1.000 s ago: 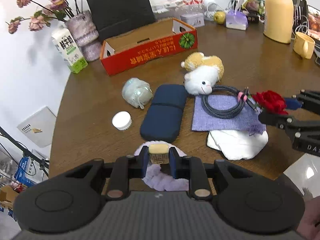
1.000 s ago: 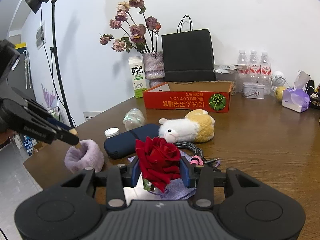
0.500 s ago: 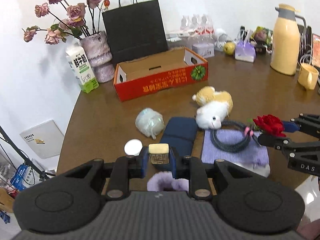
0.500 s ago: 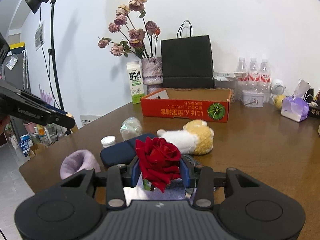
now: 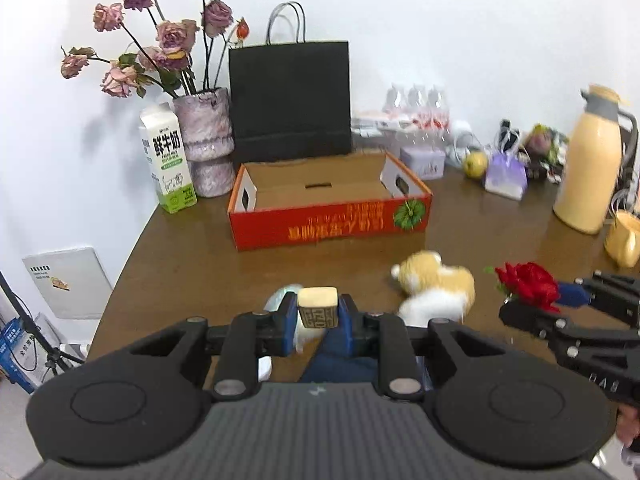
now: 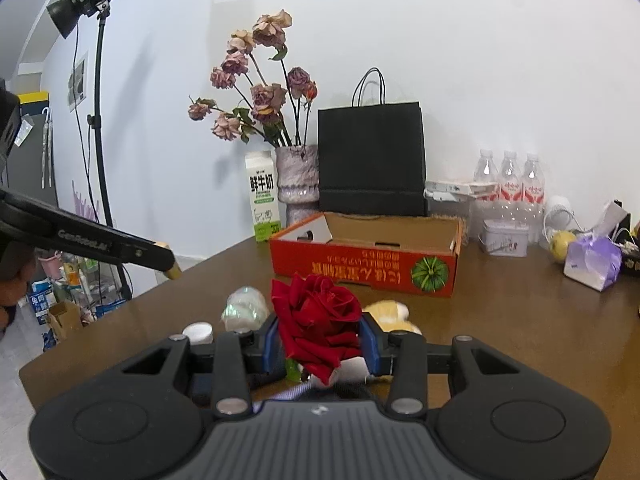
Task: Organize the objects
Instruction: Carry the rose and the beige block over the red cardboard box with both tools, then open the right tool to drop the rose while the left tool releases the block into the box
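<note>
Both grippers have risen off the table: left gripper (image 5: pixel 318 314) clamps the stamp block (image 5: pixel 318 307), right gripper (image 6: pixel 320 344) clamps the red rose (image 6: pixel 318 320). Cardboard tray (image 5: pixel 328 216) ahead, likely destination.

Each of the 2 fisheye views sits just behind its own tool and looks forward and slightly down over the bench (image 5: pixel 192 256). The left view faces the red box (image 5: pixel 332 224) from near the bench's left edge; the right view looks from further right and lower. Both share the box, black bag (image 6: pixel 372 160), vase (image 6: pixel 298 176) and milk carton (image 5: pixel 168 160) along the far wall.
</note>
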The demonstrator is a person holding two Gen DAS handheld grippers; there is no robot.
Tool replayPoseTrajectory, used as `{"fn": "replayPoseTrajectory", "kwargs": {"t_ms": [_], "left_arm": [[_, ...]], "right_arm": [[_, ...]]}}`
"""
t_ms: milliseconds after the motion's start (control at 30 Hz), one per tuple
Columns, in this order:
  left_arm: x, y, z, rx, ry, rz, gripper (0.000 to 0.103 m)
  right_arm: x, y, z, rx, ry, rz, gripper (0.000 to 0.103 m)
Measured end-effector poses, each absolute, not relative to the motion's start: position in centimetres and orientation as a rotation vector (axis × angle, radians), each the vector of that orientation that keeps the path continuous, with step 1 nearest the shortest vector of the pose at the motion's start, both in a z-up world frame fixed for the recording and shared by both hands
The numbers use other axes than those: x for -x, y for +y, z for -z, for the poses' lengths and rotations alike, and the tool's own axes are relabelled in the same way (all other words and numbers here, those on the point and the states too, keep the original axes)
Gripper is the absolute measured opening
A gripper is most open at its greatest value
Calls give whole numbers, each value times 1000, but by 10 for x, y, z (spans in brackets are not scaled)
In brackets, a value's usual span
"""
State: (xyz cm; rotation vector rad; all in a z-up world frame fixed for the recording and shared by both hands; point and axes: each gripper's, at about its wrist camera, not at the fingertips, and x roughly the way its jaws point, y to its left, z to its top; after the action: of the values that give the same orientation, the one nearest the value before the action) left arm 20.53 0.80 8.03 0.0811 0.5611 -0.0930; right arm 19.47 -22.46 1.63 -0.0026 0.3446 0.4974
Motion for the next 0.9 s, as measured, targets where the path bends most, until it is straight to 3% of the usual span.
{"fn": "replayPoseTrajectory", "kwargs": {"t_ms": [900], "left_arm": [[-361, -5, -109, 48, 482, 57, 22]], "right_arm": [[-358, -193, -64, -53, 305, -505, 39]]}}
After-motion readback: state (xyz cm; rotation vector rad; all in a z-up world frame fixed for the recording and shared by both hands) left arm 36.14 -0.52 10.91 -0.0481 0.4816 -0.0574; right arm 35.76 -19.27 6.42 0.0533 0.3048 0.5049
